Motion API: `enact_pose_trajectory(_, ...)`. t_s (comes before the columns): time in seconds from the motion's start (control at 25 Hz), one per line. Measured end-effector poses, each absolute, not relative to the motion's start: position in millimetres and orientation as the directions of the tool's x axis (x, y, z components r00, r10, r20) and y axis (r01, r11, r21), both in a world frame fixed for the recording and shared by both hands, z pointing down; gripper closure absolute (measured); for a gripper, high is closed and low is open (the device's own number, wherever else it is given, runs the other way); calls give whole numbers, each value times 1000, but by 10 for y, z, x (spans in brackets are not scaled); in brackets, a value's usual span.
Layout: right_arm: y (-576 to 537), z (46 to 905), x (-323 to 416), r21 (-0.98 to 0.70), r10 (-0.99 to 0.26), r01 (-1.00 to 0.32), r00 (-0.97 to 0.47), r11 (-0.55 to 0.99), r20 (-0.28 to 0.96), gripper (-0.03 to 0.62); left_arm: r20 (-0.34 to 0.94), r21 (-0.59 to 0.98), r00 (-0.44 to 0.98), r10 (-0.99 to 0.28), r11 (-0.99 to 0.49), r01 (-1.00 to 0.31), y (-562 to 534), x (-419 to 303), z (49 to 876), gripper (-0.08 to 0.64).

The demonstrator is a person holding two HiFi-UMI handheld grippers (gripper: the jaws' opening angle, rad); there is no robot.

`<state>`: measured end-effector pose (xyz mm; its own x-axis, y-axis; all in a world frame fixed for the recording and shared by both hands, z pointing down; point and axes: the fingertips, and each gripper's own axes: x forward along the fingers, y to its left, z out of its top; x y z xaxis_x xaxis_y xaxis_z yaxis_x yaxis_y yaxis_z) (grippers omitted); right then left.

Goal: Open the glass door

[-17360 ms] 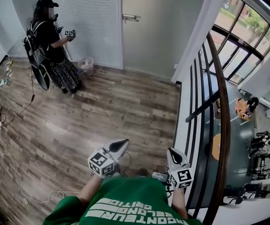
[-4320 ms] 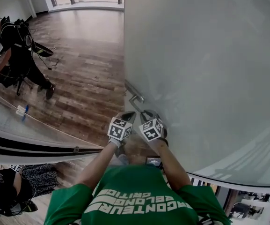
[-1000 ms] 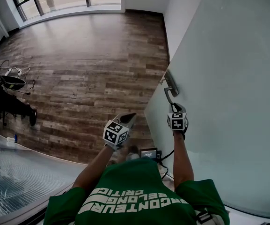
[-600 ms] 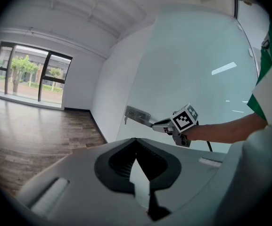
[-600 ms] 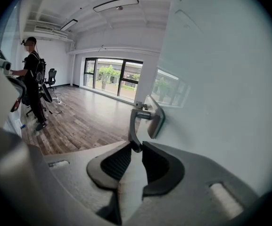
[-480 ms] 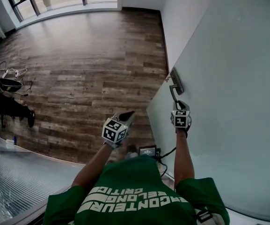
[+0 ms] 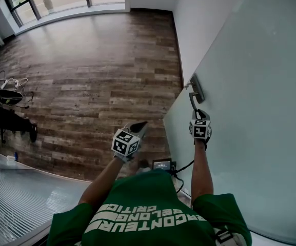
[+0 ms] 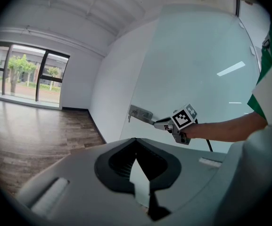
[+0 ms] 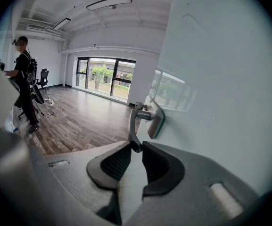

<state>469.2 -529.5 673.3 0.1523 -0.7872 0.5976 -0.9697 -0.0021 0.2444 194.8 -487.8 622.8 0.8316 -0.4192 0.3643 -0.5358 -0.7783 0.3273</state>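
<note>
Against the large frosted glass door, the step in hand is working the latch. The door appears to stand at an angle to the white wall beyond it, so the swing may already be under way. Brown wood-plank floor spreads out from the door's free edge.

Near that edge of the door sits the grey metal lever handle. The right gripper has its 2 jaws pinched on the lever's hanging tip. The left gripper hangs off the door over the floor, jaws pressed together on nothing.

Next comes a steady pull or push on the door along its arc, I judge, with the pinch kept firm, since only the thin tip is caught and could slip out.

Only the right gripper view shows the handle seated between the dark pads, and a person with a backpack standing well away from the door. The left gripper view alone shows the right gripper side-on, meeting the handle.
</note>
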Motion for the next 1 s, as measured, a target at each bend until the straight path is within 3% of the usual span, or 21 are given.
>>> enact_pose_trajectory(1.0, -5328, 6706, 5323, 233, -795, -967, 220, -103, 565, 532, 389, 325, 821, -418, -772, -547, -4956, 2180, 6259, 543)
